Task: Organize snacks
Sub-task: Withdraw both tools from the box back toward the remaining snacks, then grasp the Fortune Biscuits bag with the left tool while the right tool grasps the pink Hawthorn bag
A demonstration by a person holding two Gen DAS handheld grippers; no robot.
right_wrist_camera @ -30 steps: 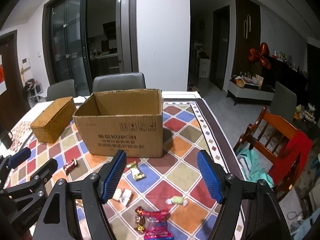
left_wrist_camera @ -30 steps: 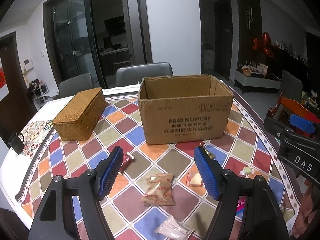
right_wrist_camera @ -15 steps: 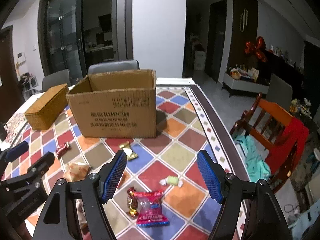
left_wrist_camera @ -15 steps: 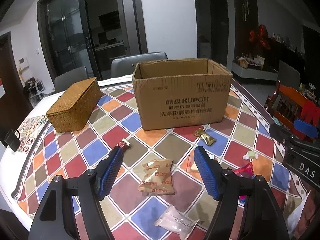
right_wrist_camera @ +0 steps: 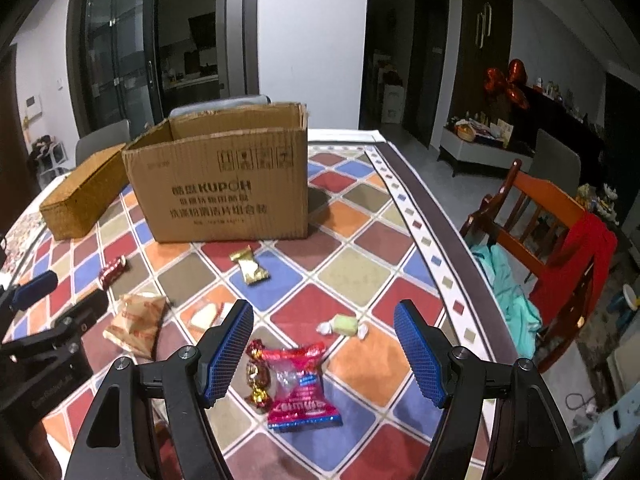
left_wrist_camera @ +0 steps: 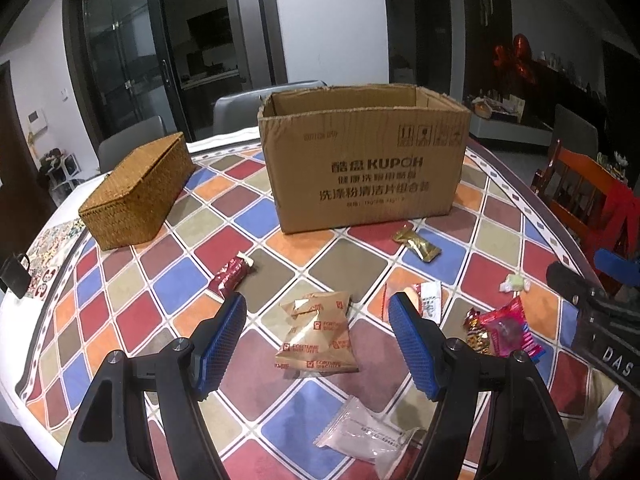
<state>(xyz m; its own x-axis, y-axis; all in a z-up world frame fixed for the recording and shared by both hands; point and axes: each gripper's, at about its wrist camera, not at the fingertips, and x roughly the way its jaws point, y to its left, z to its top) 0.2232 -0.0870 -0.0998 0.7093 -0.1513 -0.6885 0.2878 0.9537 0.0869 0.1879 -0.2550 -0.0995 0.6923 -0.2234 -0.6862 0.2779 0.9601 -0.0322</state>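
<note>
Checkered tablecloth [left_wrist_camera: 328,276], scattered snacks [right_wrist_camera: 298,384]

Checkered tablecloth [left_wrist_camera: 176,280] (red, blue, orange)

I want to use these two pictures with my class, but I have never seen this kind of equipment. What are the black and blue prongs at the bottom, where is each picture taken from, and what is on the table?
There is no robot: a person holds a two-finger gripper in each hand. Each picture comes from a fisheye camera on one gripper, looking forward along its blue-padded fingers.

In the left view, the left gripper is open, above a tan biscuit packet. In the right view, the right gripper is open, above a pink candy packet. Neither holds anything.

On the checkered tablecloth stand an open cardboard box and a wicker box. Loose snacks lie in front: a gold wrapper, a red bar, a green candy and a white sachet.
</note>
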